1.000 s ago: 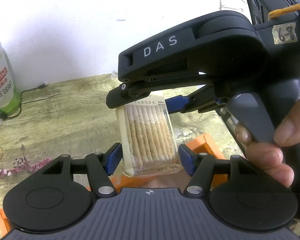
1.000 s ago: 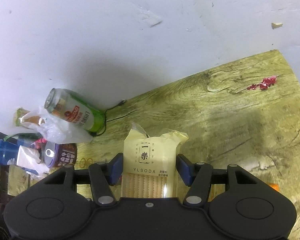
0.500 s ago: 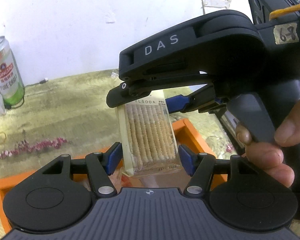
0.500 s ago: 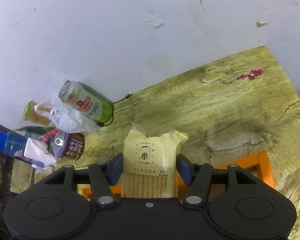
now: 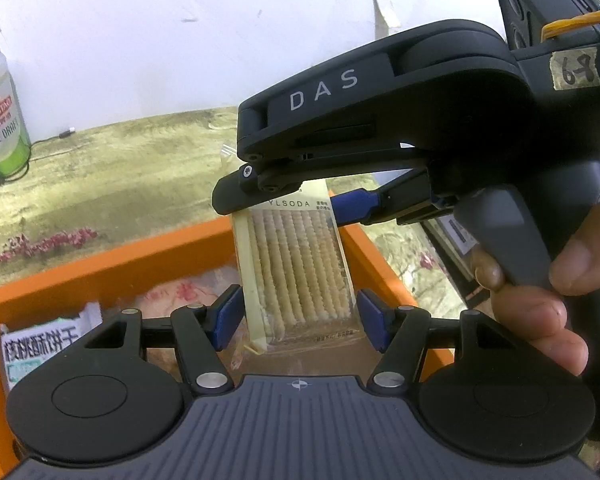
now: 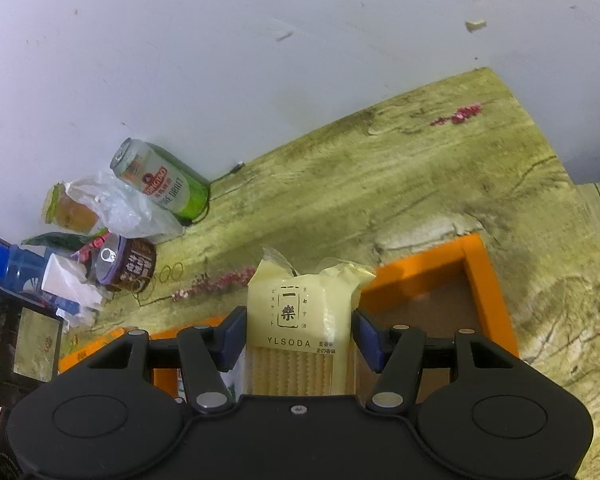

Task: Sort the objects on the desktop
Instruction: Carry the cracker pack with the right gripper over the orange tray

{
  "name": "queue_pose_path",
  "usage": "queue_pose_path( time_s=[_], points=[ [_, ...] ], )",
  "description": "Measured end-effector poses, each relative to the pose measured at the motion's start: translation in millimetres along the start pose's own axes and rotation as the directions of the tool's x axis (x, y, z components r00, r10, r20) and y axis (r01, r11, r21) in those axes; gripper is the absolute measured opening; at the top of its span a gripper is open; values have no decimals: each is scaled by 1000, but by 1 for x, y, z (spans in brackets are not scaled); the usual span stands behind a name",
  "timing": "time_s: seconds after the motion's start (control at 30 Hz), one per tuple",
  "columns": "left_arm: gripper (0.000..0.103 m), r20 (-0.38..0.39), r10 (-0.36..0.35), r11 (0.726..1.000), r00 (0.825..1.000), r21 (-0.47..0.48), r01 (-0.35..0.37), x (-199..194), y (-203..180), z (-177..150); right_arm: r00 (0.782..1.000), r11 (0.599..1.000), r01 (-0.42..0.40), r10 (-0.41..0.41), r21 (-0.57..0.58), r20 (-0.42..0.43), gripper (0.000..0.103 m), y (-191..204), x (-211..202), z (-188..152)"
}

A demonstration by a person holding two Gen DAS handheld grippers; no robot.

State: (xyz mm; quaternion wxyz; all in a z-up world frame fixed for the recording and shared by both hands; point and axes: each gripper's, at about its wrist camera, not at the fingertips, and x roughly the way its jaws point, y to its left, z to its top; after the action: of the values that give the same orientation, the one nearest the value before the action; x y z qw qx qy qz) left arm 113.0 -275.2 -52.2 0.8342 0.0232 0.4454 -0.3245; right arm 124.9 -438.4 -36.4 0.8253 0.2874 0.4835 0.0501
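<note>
A pale yellow YLSODA cracker pack (image 5: pixel 296 272) hangs in the air between both grippers, above the orange tray (image 5: pixel 100 264). My right gripper (image 5: pixel 292 204) comes in from the right, held by a hand (image 5: pixel 540 308), and is shut on the pack's printed upper part (image 6: pixel 300 320). In its own view the right gripper (image 6: pixel 299 340) has both blue pads against the pack's sides. My left gripper (image 5: pixel 298 320) has its pads against the pack's lower end. The tray's far right corner (image 6: pixel 476 264) lies just beyond the pack.
The tray holds a white printed snack packet (image 5: pixel 40 352) and a pinkish packet (image 5: pixel 180 292). A green beer can (image 6: pixel 164 184) stands by the wall with a plastic bag (image 6: pixel 120 208), a purple tin (image 6: pixel 128 264) and a blue bottle (image 6: pixel 8 264). Pink beads (image 5: pixel 40 244) lie behind the tray.
Both grippers have carried the pack across the table together. The orange tray, first only a corner, now lies under the pack. Neither grip has changed.
</note>
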Motion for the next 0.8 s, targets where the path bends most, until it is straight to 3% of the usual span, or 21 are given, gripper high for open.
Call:
queue_pose_path(
  time_s=[0.8],
  points=[
    [62, -89, -65, 998, 994, -26, 63, 38, -18, -35, 995, 997, 73, -71, 20, -68, 55, -43, 8, -33]
  ],
)
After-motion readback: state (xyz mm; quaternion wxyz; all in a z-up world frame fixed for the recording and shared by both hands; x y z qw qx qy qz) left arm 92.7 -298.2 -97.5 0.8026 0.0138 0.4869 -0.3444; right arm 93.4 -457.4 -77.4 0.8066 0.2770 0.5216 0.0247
